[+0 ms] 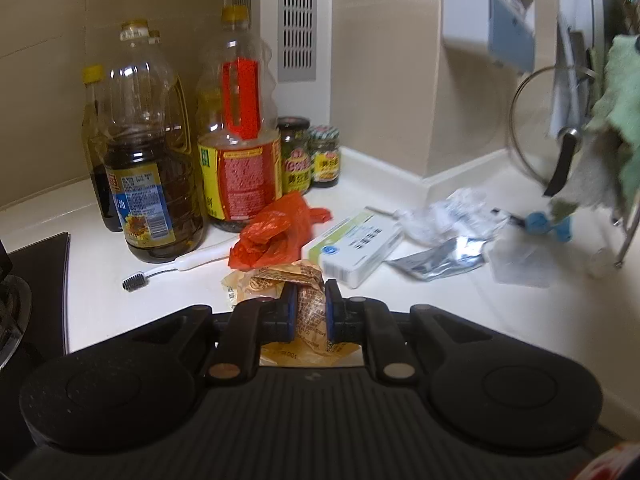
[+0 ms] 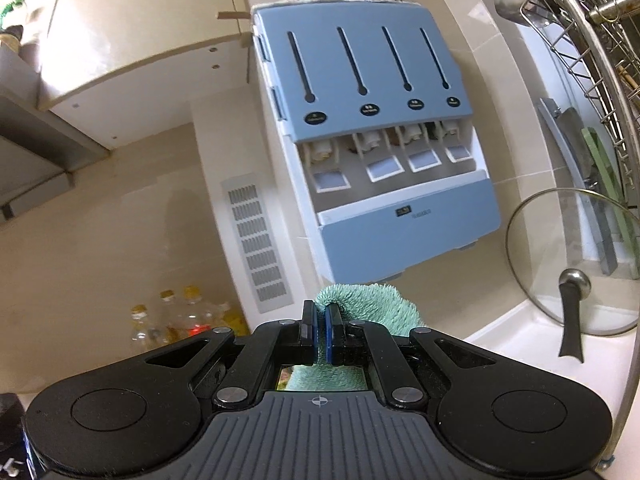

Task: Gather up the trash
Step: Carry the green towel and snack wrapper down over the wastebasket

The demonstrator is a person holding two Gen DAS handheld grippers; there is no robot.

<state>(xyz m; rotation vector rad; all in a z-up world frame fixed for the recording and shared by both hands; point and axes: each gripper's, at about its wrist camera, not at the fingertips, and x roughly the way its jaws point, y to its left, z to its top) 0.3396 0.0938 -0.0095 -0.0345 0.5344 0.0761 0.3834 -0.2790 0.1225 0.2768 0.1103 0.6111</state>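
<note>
Left jaws clamped on yellow wrapper [image 1: 310, 308] squeezed between pads, right jaws pinching green cloth [image 2: 368, 300]

1. Showing crinkled, glossy printed film on the yellow wrapper [image 1: 310, 304], pinched between matt black plastic fingers [image 1: 289, 312].
2. Gleaming thin and shiny: the orange plastic bag [image 1: 276, 232].
3. Reflecting like metal foil: the silver pouch [image 1: 440, 258].
4. Looking fluffy and looped: the green terry cloth [image 2: 368, 302].
5. Shining clear with a metal rim: the glass lid [image 2: 568, 256].
</note>
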